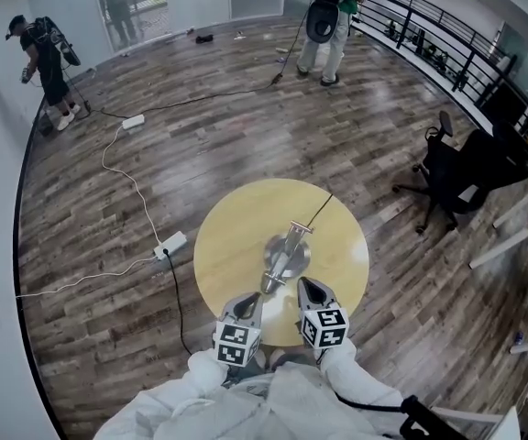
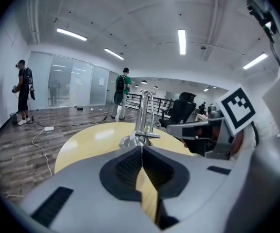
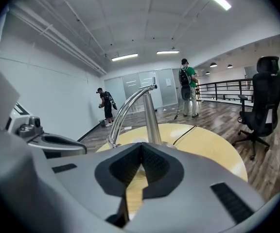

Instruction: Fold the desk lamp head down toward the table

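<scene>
The left gripper (image 1: 255, 301) and right gripper (image 1: 308, 288) facing the desk lamp (image 1: 285, 255)
Both claws, at bottom center, are sitting clenched on nothing. The lamp is standing above them on the round table (image 1: 227, 236). It is looking hard, shiny, slippery; grabbing its arm near the head seems best.
</scene>
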